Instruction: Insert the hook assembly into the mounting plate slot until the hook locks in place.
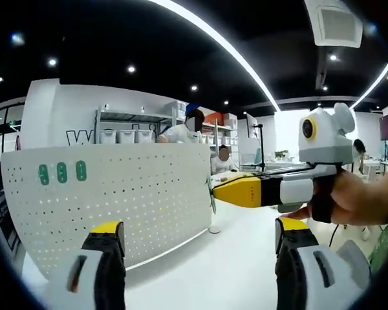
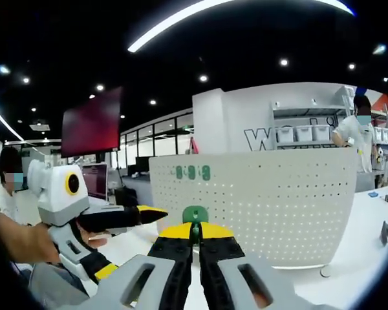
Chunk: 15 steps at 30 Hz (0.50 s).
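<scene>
Right gripper [image 2: 195,240] jaws closed on green hook [image 2: 195,215], in front of white pegboard [image 2: 265,206], left gripper [image 1: 197,248] jaws wide apart and empty, three green hooks [image 1: 62,172] upper-left on pegboard, white table [image 1: 213,271] below

The small green plastic hook [image 2: 195,214] is mostly hidden behind the closed right gripper [image 2: 195,234]; its shape cannot be told.

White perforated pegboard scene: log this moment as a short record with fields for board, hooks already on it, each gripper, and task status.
board: white perforated pegboard standing upright on a white table
hooks on board: three green hooks in a row near its top edge
right gripper: jaws shut on a green hook piece, facing the board
left gripper: jaws apart, holding nothing
status: held hook not yet in the board
</scene>
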### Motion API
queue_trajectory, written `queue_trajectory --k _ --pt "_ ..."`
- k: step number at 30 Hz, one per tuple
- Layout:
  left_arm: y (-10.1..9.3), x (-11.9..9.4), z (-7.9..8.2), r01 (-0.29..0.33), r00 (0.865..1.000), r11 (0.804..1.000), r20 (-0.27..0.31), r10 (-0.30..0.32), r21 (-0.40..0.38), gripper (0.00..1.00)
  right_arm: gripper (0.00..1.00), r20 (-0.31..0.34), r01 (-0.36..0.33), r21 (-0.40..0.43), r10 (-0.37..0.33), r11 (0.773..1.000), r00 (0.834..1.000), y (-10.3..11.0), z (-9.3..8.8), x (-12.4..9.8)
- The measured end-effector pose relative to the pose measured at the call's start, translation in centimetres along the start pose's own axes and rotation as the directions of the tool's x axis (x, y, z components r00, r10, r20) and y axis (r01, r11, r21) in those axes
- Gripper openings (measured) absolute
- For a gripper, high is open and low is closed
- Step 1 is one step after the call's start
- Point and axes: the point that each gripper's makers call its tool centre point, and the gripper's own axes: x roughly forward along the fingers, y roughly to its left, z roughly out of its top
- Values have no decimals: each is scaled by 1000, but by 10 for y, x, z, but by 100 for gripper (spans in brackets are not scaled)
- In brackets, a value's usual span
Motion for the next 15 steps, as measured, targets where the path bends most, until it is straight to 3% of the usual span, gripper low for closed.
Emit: queue_trajectory --k 15 --pt "37 -50 -2 -86 996 996 -17 86 4 100 1 -4 -16 17 16 1000 1000 26 -4 21"
